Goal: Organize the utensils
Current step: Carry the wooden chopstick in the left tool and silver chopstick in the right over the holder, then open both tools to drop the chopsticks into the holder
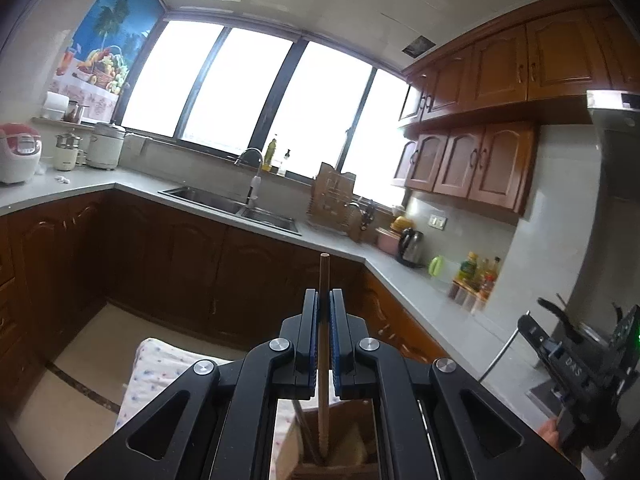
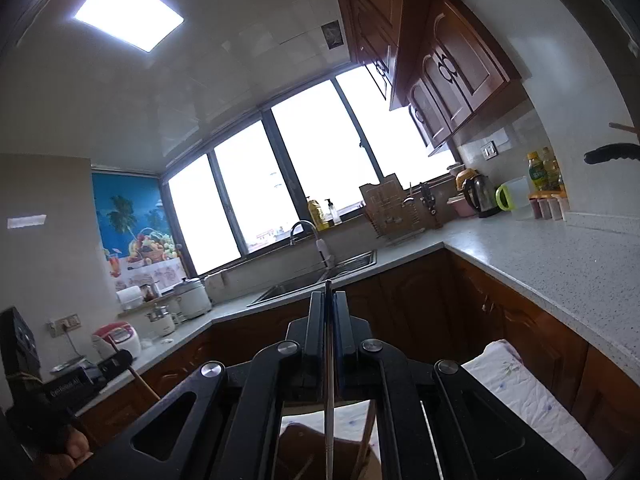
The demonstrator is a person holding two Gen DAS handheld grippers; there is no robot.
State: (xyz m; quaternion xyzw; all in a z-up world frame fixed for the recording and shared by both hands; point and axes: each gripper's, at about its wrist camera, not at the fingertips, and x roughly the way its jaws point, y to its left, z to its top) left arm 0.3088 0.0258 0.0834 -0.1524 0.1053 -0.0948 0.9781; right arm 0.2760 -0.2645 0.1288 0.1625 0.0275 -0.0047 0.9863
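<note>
Wooden and steel chopsticks, one clamped in each tool

Wooden chopstick (image 1: 323,320) is standing upright between the pads of the left tool (image 1: 324,300), whose jaws are closing tight on it; its top is poking above the fingertips and its lower end is reaching down toward a brown box (image 1: 348,448) below. Inside that box a darker stick is leaning beside it. In the right wrist view, the right tool (image 2: 328,304) is pinching a thin metal chopstick (image 2: 329,380) the same way, jaws nearly together, the rod running straight up through them. Under both tools a white flowered cloth (image 2: 520,392) is lying. At the left view's right edge the right tool is showing again, held by a hand (image 1: 550,434). Farther off, a grey worktop (image 1: 400,276) is wrapping round the kitchen, carrying a sink (image 1: 224,200), a kettle (image 1: 412,246) and sauce bottles (image 1: 474,276). Beyond them bright windows (image 1: 240,88) are glaring white.
</note>
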